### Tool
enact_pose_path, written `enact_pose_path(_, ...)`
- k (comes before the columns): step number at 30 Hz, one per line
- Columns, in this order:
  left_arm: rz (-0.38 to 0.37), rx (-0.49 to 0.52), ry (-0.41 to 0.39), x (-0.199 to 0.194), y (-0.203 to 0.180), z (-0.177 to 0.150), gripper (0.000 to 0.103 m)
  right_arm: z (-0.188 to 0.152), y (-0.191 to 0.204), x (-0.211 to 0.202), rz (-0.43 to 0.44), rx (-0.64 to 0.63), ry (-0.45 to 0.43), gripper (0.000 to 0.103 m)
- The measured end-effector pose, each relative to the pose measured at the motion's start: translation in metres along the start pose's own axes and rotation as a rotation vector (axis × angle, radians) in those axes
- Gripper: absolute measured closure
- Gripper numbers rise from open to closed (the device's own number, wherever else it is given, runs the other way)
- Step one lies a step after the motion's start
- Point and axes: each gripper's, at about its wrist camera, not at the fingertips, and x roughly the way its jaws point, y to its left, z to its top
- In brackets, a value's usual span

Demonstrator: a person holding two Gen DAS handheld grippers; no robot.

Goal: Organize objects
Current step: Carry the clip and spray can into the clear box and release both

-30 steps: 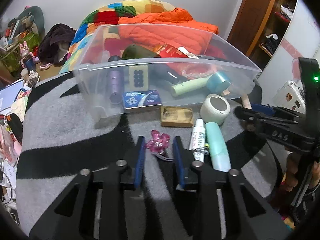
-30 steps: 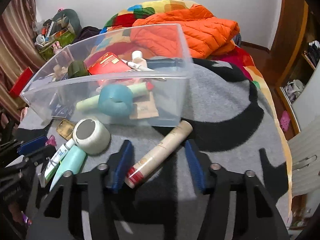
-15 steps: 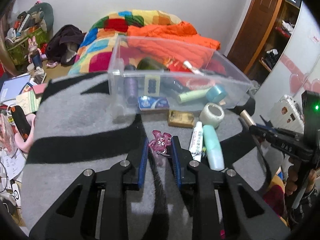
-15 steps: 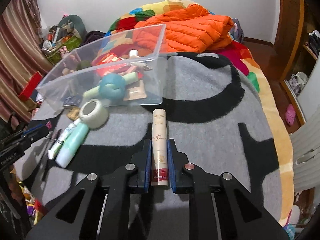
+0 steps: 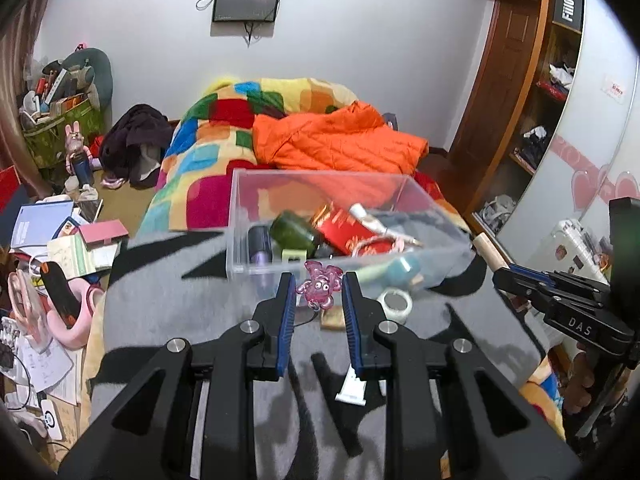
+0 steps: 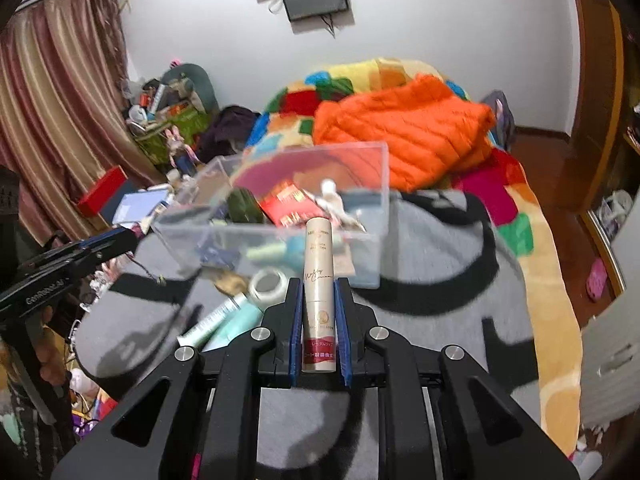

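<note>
Both hand-held grippers carried their picks toward the clear plastic storage box [image 5: 340, 216].

Left wrist view: the left hand-held gripper [image 5: 318, 288] held the translucent pink figure-shaped charm [image 5: 319, 286] between its blue pads, now lifted off the grey-and-black blanket [image 5: 168, 300] in front of the box; "DAS" read on the right hand-held gripper [image 5: 500, 274], "Fiiio" on a black wardrobe sign [image 5: 568, 7].
Right wrist view: the right hand-held gripper [image 6: 318, 292] clamped the beige cylindrical cosmetic tube with a red band [image 6: 319, 296], now raised and nearer the box [image 6: 280, 236]; its script was unreadable.
</note>
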Motion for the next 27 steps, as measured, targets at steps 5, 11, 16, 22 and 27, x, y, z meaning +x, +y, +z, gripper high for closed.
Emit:
enact_pose_path(5, 0.01, 0.005, -0.036, -0.005, -0.001, 0.019, 0.08, 0.02, 0.008, 0.002, 0.022, -0.018, -0.04, 0.089)
enact_pose_path(11, 0.014, 0.002, -0.061, 0.0, 0.0, 0.047, 0.08, 0.043, 0.013, 0.018, 0.036, -0.033, -0.062, 0.089)
enact_pose_path(16, 0.031, 0.005, -0.072, 0.011, 0.0, 0.069, 0.08, 0.062, 0.014, 0.033, 0.04, -0.037, -0.064, 0.089)
enact_pose_path(22, 0.065, -0.011, -0.021, 0.047, 0.008, 0.074, 0.08, 0.073, 0.012, 0.058, 0.03, -0.049, -0.035, 0.089)
enact_pose_path(27, 0.055, -0.035, 0.08, 0.084, 0.018, 0.056, 0.08, 0.068, 0.006, 0.088, 0.03, -0.053, 0.044, 0.089)
